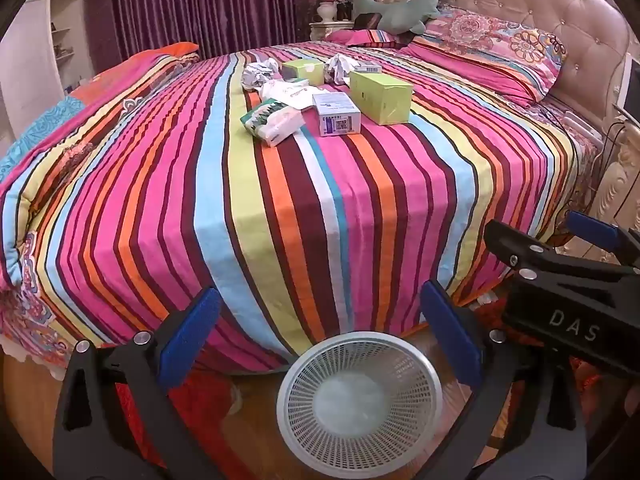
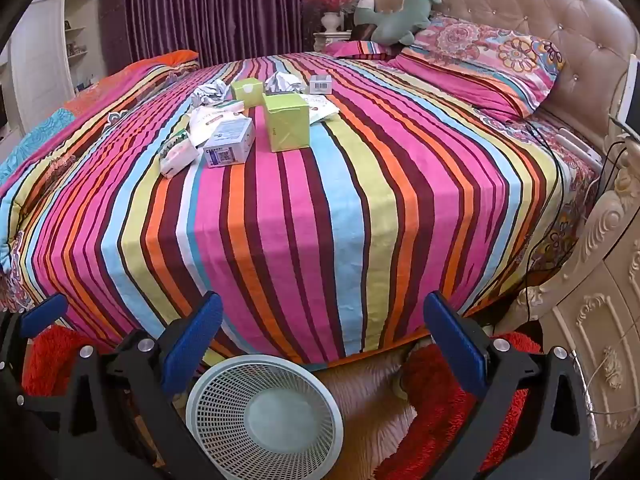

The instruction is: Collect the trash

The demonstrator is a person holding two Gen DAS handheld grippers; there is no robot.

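Trash lies in a cluster on the striped bed: a large green box (image 1: 381,97) (image 2: 286,121), a white and blue box (image 1: 336,114) (image 2: 229,142), a small green box (image 1: 303,71) (image 2: 247,90), a tissue pack (image 1: 269,121) (image 2: 178,155), crumpled papers (image 1: 258,74) (image 2: 208,93), and a small barcode box (image 2: 321,83). A white mesh wastebasket (image 1: 304,368) (image 2: 208,384) stands on the floor at the bed's foot. My left gripper (image 1: 320,336) is open and empty above the basket. My right gripper (image 2: 322,340) is open and empty beside it.
The striped bed (image 1: 260,220) fills the view, with pillows (image 1: 492,48) and a green plush toy (image 1: 404,8) at the padded headboard. A cream nightstand (image 2: 600,320) with cables stands to the right. Red shaggy rugs (image 2: 440,408) lie on the wooden floor.
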